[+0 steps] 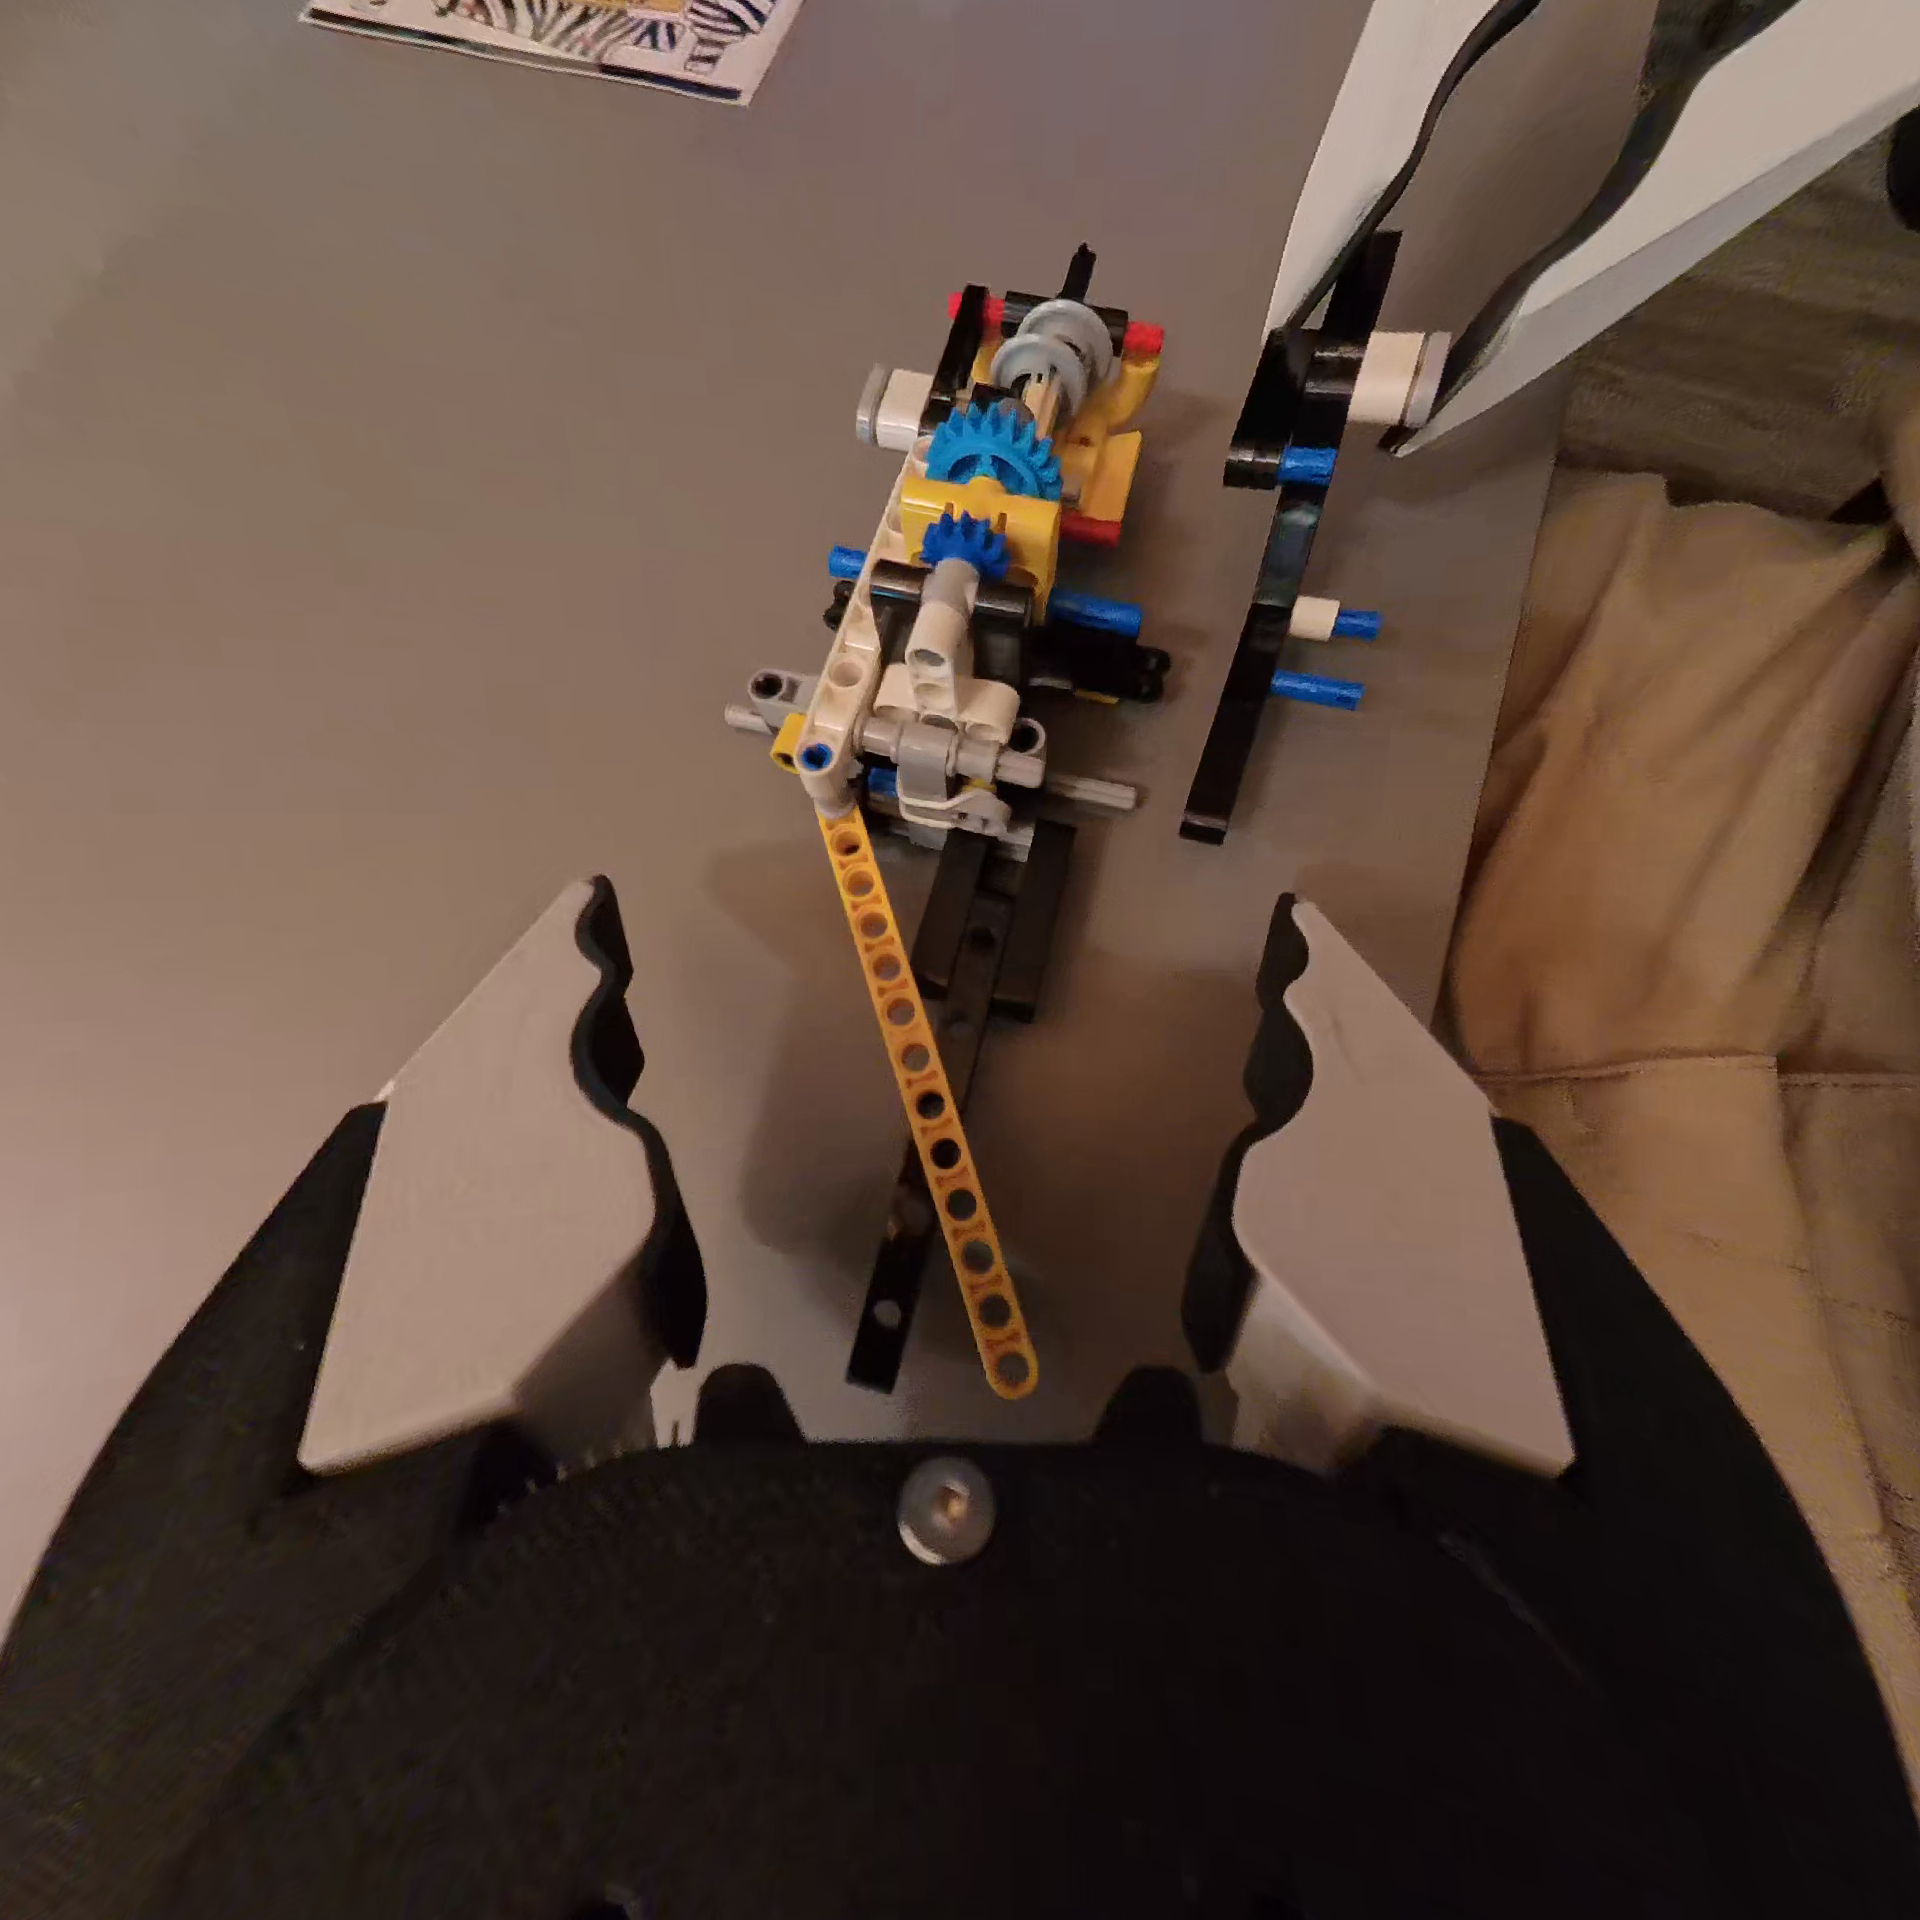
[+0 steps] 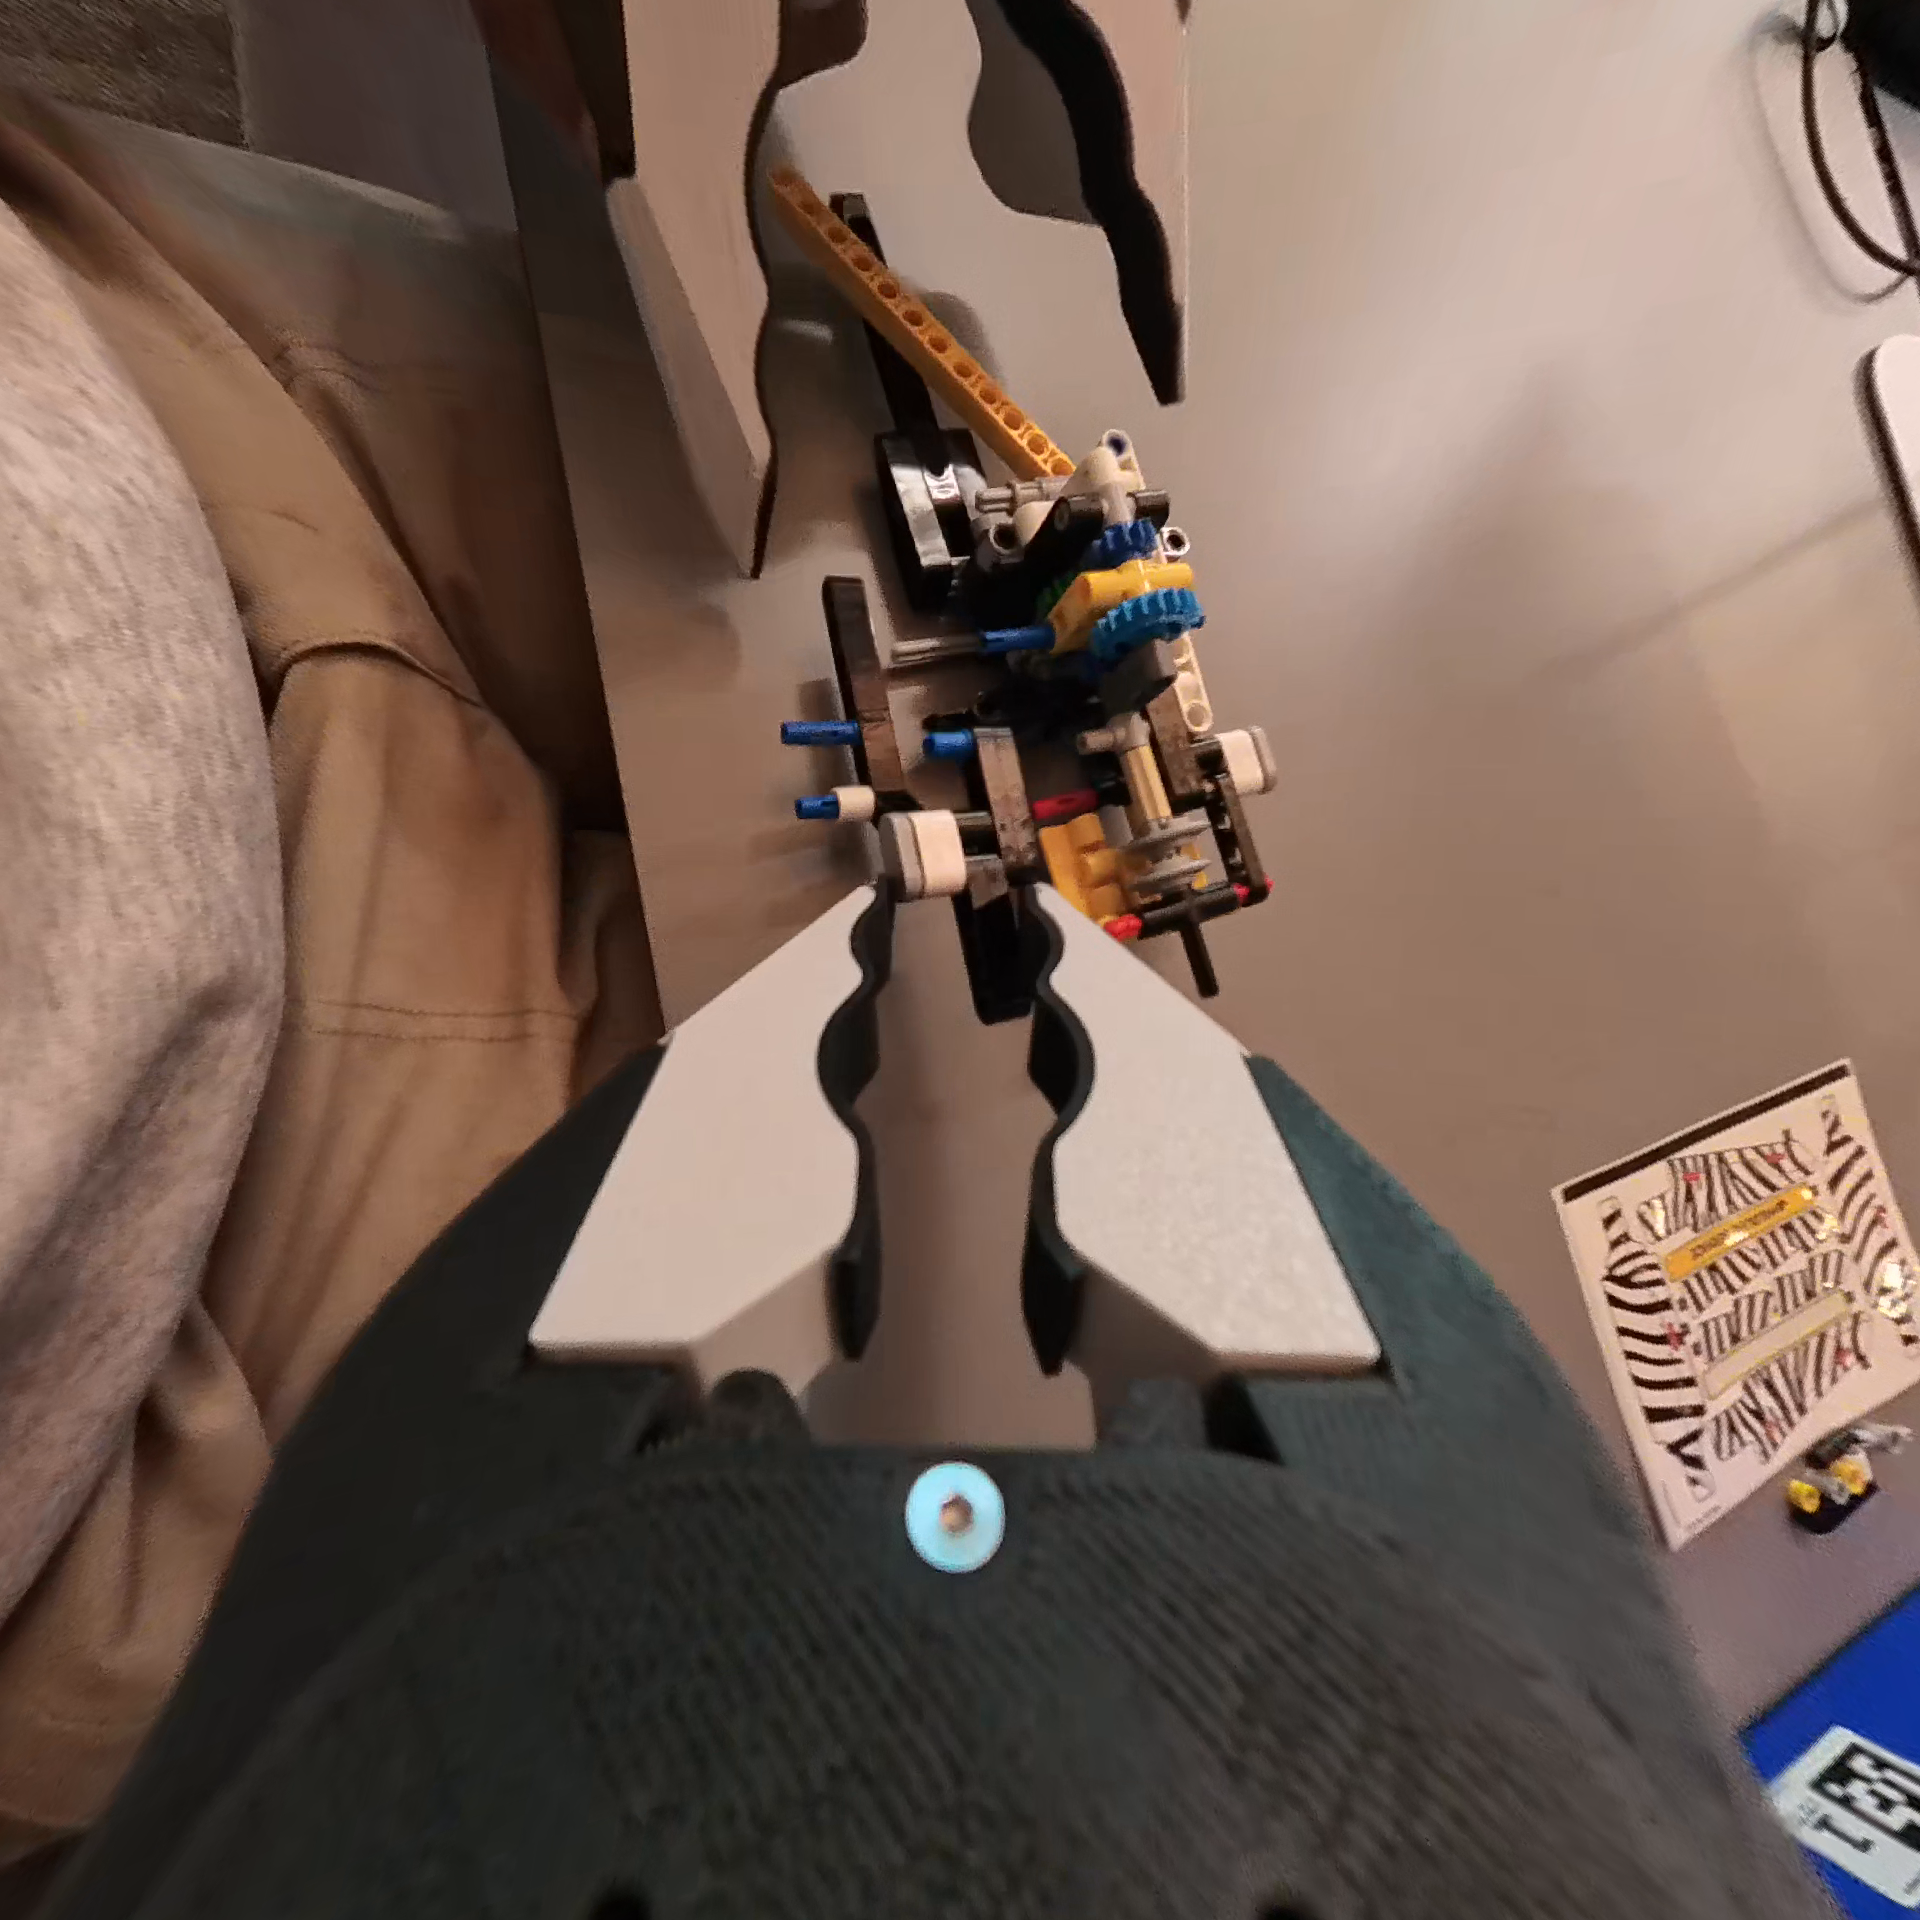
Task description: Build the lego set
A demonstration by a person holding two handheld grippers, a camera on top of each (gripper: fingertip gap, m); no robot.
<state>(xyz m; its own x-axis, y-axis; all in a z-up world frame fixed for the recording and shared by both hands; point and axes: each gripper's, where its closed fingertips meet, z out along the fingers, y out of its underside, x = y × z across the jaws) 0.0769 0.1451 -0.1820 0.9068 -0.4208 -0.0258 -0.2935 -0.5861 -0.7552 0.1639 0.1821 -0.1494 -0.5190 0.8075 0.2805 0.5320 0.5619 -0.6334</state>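
Note:
A partly built lego chassis (image 1: 966, 582) with blue gears, yellow blocks and a long yellow beam (image 1: 925, 1091) lies on the grey table (image 1: 312, 520). My left gripper (image 1: 945, 935) is open and empty, with its fingers on either side of the yellow beam. A black side frame (image 1: 1268, 582) with blue pins and a white bush stands on edge just right of the chassis. My right gripper (image 2: 961, 899) is closed narrowly on that frame's end (image 2: 997, 966), beside the chassis (image 2: 1101, 675). The left gripper (image 2: 961, 478) shows open at the far end.
A zebra-striped sticker sheet (image 2: 1756, 1288) lies on the table, with small loose parts (image 2: 1834, 1496) and a blue mat (image 2: 1849, 1787) nearby. Beige fabric (image 1: 1662, 831) lies past the table edge close to the black frame. Cables (image 2: 1860, 156) hang at the far corner.

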